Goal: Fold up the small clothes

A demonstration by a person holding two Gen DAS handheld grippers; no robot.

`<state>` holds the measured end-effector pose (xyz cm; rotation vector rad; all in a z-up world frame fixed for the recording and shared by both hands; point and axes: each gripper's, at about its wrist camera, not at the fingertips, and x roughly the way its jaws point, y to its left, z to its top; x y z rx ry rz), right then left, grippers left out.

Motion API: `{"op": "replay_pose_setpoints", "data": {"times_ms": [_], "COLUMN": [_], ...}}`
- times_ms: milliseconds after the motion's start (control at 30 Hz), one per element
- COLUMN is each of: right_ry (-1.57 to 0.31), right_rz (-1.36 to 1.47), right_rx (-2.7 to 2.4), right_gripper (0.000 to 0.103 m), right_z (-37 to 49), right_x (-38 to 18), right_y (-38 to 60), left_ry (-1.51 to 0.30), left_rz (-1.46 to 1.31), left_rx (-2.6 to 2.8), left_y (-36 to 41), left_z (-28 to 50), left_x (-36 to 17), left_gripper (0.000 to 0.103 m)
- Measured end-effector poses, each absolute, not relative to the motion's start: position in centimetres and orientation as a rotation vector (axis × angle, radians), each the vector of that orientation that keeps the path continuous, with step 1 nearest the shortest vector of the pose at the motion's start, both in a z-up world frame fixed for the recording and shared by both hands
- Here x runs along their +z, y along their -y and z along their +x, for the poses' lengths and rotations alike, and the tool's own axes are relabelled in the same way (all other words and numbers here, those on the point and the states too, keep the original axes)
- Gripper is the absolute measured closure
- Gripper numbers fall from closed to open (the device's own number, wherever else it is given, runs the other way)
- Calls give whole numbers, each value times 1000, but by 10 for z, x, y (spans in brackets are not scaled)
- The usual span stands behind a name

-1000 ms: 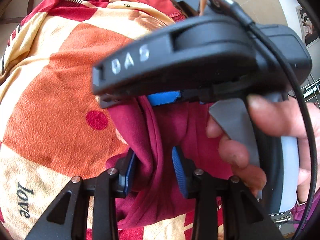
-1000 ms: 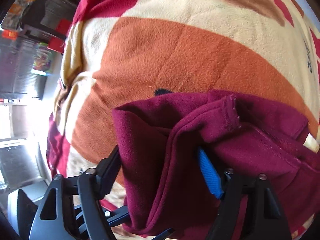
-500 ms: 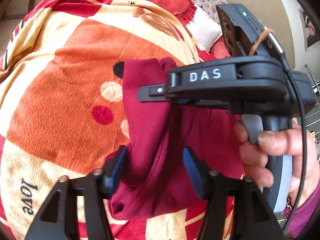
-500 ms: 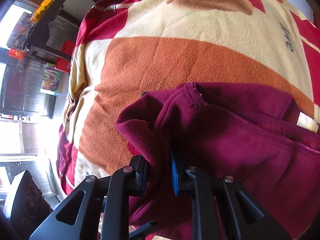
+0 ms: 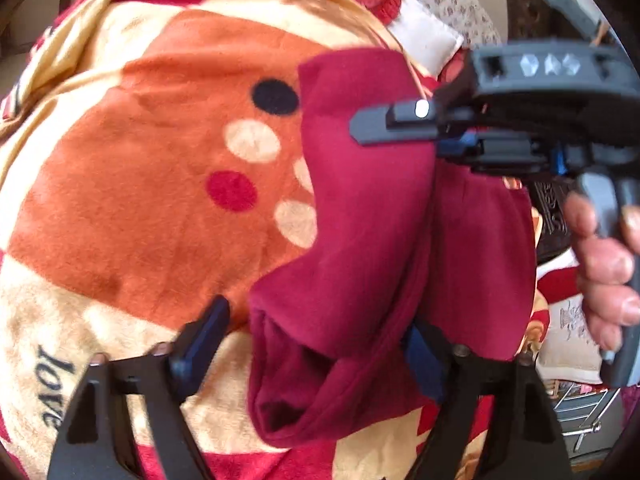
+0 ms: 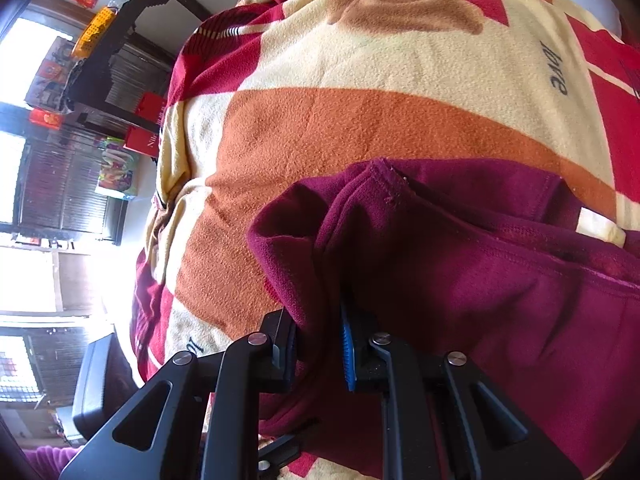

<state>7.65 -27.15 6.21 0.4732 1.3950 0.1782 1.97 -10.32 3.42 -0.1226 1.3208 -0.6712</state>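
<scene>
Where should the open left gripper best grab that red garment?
Probably the doubled lower edge of the garment, coming from above. That fold already lies between the open left gripper pads, bunched thick enough to pinch, while the right gripper is shut on the far end, lifting it off the blanket.

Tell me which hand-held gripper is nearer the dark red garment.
Right. The right hand-held gripper is clamped on a fold of the dark red garment; the left hand-held gripper is open around its lower bunch, its left pad clear of it.
</scene>
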Motion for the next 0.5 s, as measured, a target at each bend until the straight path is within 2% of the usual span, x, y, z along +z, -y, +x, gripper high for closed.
{"op": "replay_pose_setpoints", "data": {"times_ms": [33,67,100,133,233,500], "right_ry": [-1391,-1388,-1385,-1384,-1366,-1293], "right_rz": [480,485,491,493,484,496], "right_rx": [181,182,185,188,193,195], "right_gripper": [103,103,103,103,103,103], "right_z": [75,74,72,70,64,44], "right_x": [63,64,65,67,75,113], "right_y": [274,276,279,280,287,321], "left_ry": [-1346,-1355,-1339,-1325,-1305,-1250], "left_rz": [-107,-83,-76,-73,-74,-72], "left_rx": [-678,-683,-685,-693,-718,-824], "left_y": [108,114,115,117,124,164], "left_z": [19,15,12,10,1,-14], "left_x": [32,32,36,40,57,104], "left_gripper": [61,70,73,80,85,86]}}
